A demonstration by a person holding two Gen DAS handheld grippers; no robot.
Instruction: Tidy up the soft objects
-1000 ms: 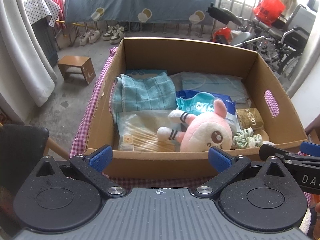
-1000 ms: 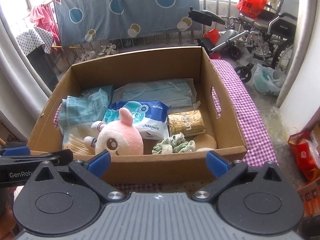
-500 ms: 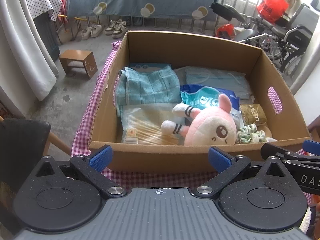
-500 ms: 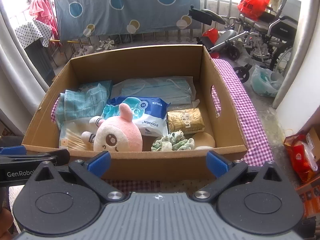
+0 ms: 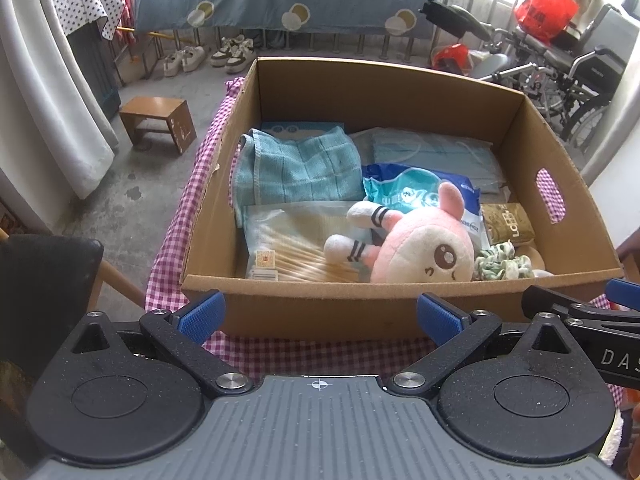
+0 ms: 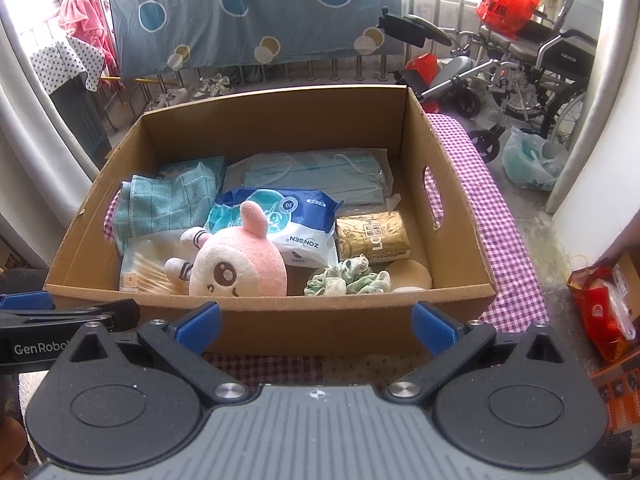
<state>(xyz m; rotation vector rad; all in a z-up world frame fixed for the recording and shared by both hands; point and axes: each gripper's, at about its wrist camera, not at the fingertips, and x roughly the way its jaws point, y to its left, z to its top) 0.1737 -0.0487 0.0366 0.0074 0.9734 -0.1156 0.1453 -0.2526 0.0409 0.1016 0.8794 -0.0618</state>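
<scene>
A cardboard box sits on a table covered in pink checked cloth, its open top full of soft things. Inside, largest first: a flat pack of blue face masks along the far wall, a teal towel at the far left, a blue wipes pack in the middle, and a bag of cotton swabs at the near left. The pink plush toy lies on its side against the near wall, long axis running left to right, head toward the right, striped legs pointing left over the swabs. Beside its head are a gold packet and a green scrunchie. Only the right wrist view shows the tan round puff clearly; only the left shows the wooden stool. The left claw and right claw both hang spread wide before the box, holding nothing.
</scene>
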